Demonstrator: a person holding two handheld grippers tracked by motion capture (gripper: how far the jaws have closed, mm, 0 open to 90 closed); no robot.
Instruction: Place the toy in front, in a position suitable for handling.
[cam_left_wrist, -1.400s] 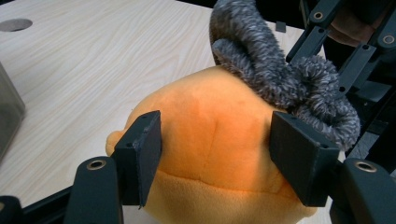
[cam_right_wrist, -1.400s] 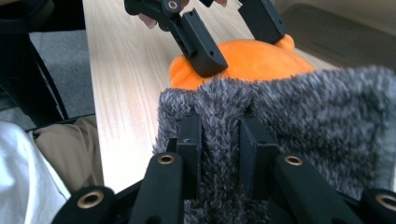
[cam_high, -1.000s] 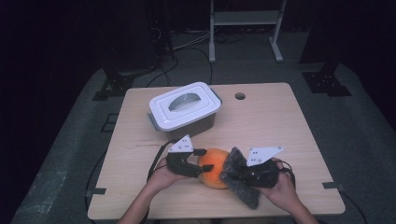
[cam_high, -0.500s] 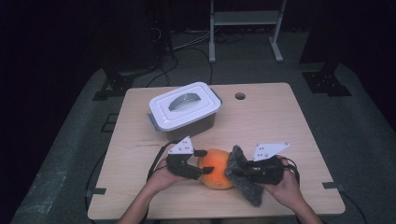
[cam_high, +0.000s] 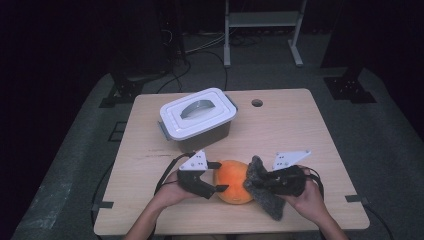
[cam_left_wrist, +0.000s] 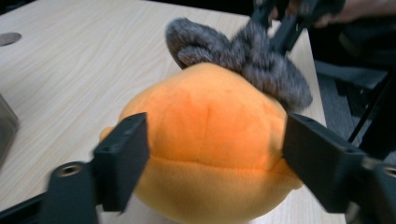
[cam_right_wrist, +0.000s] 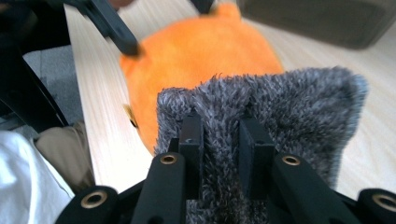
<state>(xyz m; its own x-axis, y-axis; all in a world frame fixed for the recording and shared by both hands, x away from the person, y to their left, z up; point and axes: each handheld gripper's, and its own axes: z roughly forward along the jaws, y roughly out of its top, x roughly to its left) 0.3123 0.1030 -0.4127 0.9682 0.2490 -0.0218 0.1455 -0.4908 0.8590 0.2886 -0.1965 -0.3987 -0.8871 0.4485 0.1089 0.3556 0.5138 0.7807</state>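
An orange plush toy (cam_high: 234, 181) lies near the front edge of the wooden table (cam_high: 300, 130). My left gripper (cam_high: 220, 176) is open, with one jaw on each side of the plush toy (cam_left_wrist: 210, 135). In the left gripper view, that gripper (cam_left_wrist: 223, 161) straddles the toy's widest part. My right gripper (cam_high: 261, 183) is shut on a grey fuzzy cloth (cam_high: 265, 197), which rests against the toy's right side. In the right gripper view, the cloth (cam_right_wrist: 280, 102) is pinched between the jaws of the right gripper (cam_right_wrist: 220, 128), and the toy (cam_right_wrist: 196, 51) lies just beyond.
A grey storage box with a white handled lid (cam_high: 197, 119) stands at the back left of the table, behind the toy. A small round hole (cam_high: 257, 103) sits near the far edge. Cables trail from both grippers, and the table is bare to the right.
My right gripper has shifted slightly to the right with the cloth still in it. The left gripper and the toy have hardly moved.
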